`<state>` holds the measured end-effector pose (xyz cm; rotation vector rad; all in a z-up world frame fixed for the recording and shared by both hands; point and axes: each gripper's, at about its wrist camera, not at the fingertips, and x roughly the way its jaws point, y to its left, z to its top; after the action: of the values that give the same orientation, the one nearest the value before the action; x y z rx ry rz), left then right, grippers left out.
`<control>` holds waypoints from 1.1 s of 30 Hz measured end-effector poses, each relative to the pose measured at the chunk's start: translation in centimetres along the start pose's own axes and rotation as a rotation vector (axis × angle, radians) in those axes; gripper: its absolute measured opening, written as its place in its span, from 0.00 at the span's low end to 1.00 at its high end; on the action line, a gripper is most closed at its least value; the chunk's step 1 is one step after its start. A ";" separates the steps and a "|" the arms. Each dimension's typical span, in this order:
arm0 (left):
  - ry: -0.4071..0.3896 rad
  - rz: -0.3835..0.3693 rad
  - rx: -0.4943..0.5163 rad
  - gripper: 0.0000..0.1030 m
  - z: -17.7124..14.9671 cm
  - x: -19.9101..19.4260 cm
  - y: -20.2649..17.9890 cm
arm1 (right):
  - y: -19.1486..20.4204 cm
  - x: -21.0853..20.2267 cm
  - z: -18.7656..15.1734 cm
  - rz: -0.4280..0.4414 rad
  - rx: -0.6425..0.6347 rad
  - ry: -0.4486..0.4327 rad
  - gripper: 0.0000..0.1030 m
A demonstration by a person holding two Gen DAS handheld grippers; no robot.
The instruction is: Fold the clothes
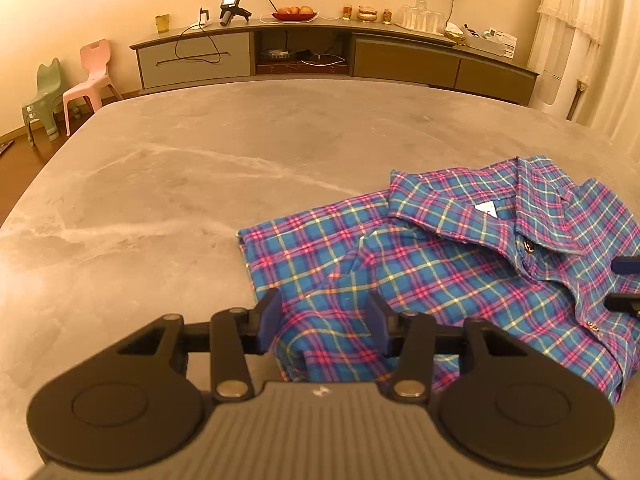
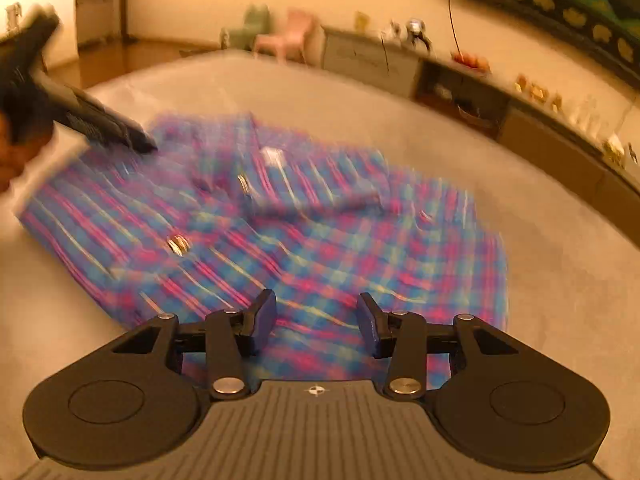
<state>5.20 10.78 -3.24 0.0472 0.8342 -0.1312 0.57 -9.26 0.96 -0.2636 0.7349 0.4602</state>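
1. The blue-and-pink plaid cotton shirt (image 1: 460,272) is lying partly folded on the grey marble-patterned table (image 1: 200,168); tugging unevenly risks undoing its folds.
2. The left gripper (image 1: 324,320) and right gripper (image 2: 316,320) are hovering released; closing early risks bunching several layers.

- Worktop (image 1: 168,168) bare to the left of and beyond the plaid shirt (image 1: 440,264) — passage free.
- Shirt bunched at the near-right; sideboard (image 1: 320,56) well clear behind.

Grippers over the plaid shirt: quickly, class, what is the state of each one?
Left gripper: open, fingers apart over the plaid shirt, gripping nothing.
Right gripper: open, nothing held.
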 end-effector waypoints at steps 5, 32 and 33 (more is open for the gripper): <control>0.000 0.008 -0.005 0.46 0.0 0.0 -0.2 | -2.7 -1.1 -0.4 -0.028 0.106 0.017 0.47; -0.036 -0.145 0.172 0.44 -5.3 -7.7 -3.8 | -4.0 -3.1 -1.5 0.126 0.046 0.060 0.49; -0.054 -0.131 0.144 0.43 -4.8 -7.9 -3.0 | -4.3 -3.5 -1.3 0.118 0.031 0.068 0.49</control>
<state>-3.96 9.01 -0.54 0.1242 0.7733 -0.3148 -0.32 -14.51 2.77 -0.2087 0.8267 0.5537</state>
